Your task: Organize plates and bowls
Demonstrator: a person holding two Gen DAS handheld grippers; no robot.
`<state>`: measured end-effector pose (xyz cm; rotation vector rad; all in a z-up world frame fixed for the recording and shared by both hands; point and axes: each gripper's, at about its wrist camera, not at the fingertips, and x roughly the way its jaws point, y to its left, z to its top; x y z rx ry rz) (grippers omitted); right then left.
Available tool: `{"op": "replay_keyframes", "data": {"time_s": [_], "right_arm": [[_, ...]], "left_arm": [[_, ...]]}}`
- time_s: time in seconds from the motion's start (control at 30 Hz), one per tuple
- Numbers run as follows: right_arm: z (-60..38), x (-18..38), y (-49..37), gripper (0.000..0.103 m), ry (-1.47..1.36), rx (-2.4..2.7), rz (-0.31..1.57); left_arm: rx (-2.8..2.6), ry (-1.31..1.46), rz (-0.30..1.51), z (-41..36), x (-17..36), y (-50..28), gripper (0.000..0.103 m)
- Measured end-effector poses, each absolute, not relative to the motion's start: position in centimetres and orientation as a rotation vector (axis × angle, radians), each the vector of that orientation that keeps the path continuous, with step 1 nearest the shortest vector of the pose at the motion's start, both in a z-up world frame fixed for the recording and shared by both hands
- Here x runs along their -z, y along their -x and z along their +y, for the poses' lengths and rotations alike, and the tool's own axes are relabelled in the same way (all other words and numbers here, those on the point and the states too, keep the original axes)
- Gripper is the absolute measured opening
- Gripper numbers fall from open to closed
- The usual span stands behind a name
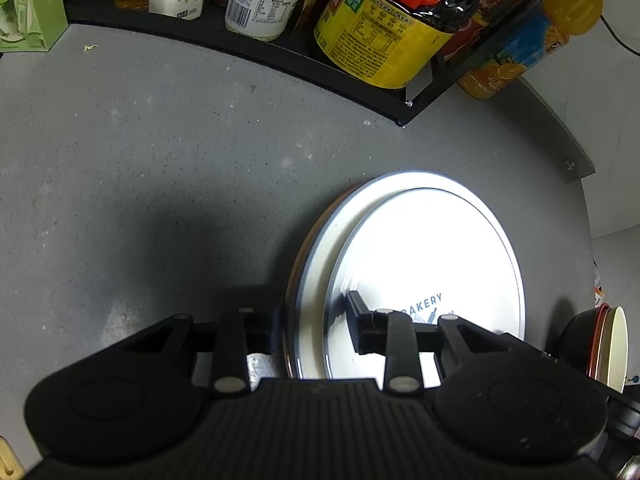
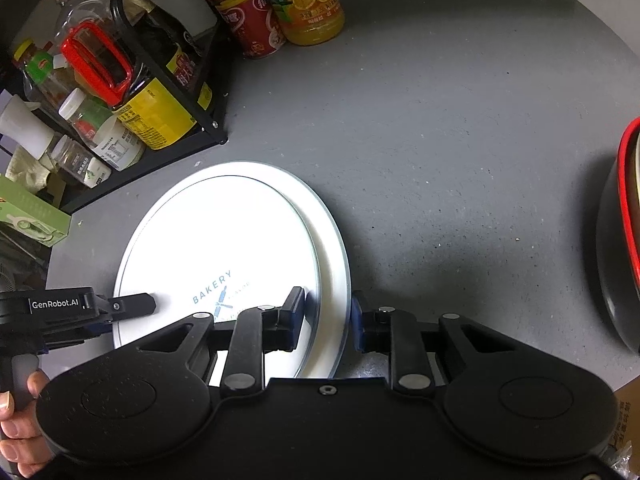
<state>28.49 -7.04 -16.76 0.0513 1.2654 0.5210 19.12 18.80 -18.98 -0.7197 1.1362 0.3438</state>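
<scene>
A white plate printed BAKERY [image 1: 432, 248] [image 2: 216, 232] lies on a larger white plate [image 1: 316, 256] [image 2: 330, 248], with a brown-edged rim showing under them at the left. My left gripper [image 1: 314, 316] straddles the stack's left rim, one finger on the top plate and one outside, pads against it. The same left finger [image 2: 136, 305] shows in the right wrist view. My right gripper [image 2: 328, 308] straddles the right rim the same way, closed on it. A black bowl with a red rim [image 2: 616, 240] [image 1: 608, 344] stands to the right of the plates.
A black wire rack [image 1: 248, 54] [image 2: 200, 120] packed with bottles and jars lines the back of the grey counter [image 2: 440, 120]. An orange juice bottle [image 2: 308, 0] and a red can [image 2: 252, 20] stand beside it. A green box [image 1: 28, 8] sits at the far left. A person's hand [image 2: 16, 420] grips the left handle.
</scene>
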Motion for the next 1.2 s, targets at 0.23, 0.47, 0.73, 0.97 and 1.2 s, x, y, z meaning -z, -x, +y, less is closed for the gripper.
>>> {"op": "replay_keyframes", "data": {"time_s": [0.23,0.47,0.73,0.97,1.2], "right_arm": [[-7.7,16.6,-28.5,0.050,-0.083,-0.451,1.294],[-10.3,13.2,-27.6,0.072,-0.099,-0.474,1.204],[-13.0,9.6,-27.6,0.088,-0.087,-0.497,1.105],[-16.3,7.2,-28.2,0.089,-0.133,-0.508,1.053],[-20.7,5.5,-28.7,0.092,-0.172,-0.511,0.988]], "left_arm": [[-0.362,0.664,1.149,18.4,18.3,-19.8,0.039],[-0.354,0.601,1.101,16.9,15.0,-19.8,0.060],[-0.317,0.563,1.022,13.5,11.1,-20.7,0.077],[-0.265,0.545,1.000,9.8,8.8,-22.3,0.078],[-0.201,0.543,0.979,5.4,7.4,-24.1,0.078]]}}
